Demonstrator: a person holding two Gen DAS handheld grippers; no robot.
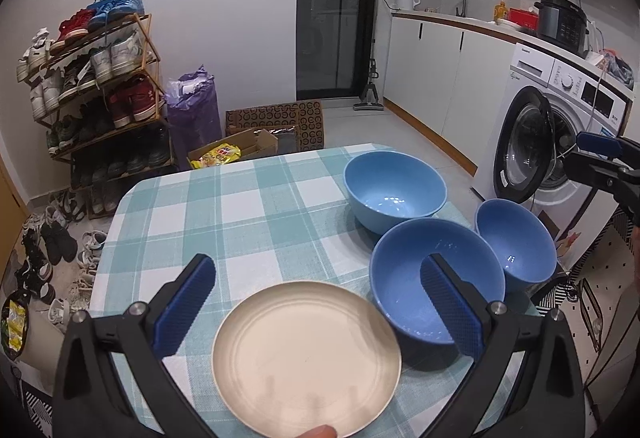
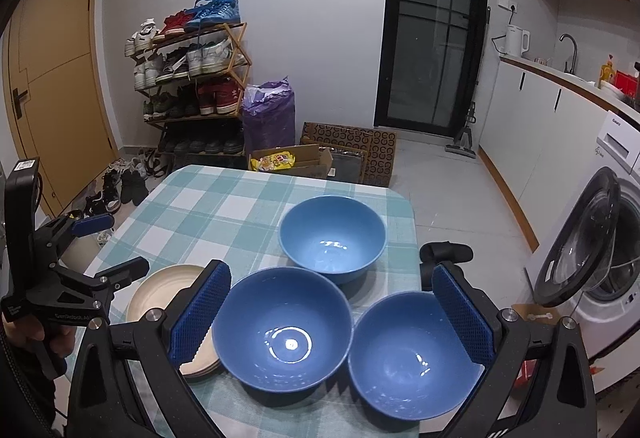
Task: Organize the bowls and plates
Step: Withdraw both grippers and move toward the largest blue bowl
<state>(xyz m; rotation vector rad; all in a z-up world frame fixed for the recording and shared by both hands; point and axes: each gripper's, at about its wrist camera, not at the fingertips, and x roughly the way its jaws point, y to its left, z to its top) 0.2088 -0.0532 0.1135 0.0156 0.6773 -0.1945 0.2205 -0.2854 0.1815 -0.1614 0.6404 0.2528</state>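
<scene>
- Grippers first: we hold the left gripper (image 1: 318, 302) spread wide, its blue textured pads (image 1: 186, 304) either side of the cream plate (image 1: 306, 354) and gripping nothing; whether it touches the plate we cannot tell.
- We hold the right gripper (image 2: 332, 312) just as wide apart over two of the bowls, with nothing between its fingers.
- The cream plate lies flat at the near left of the table (image 1: 224, 214); from the right wrist view it looks to top a small stack of plates (image 2: 168, 294).
- The middle blue bowl (image 2: 282, 326) sits just right of the plate, between our right gripper's pads in that view.
- The small blue bowl (image 2: 412, 354) stands at the near right, close beside the middle one, partly behind the right pad.
- The large blue bowl (image 2: 332, 236) sits farther back, close to the other two.
- All three bowls are round, smooth and glossy, catching the light; the plate is matte with faint concentric rings.
- A teal-and-white checked woven cloth (image 2: 224, 206) covers the rounded table.
</scene>
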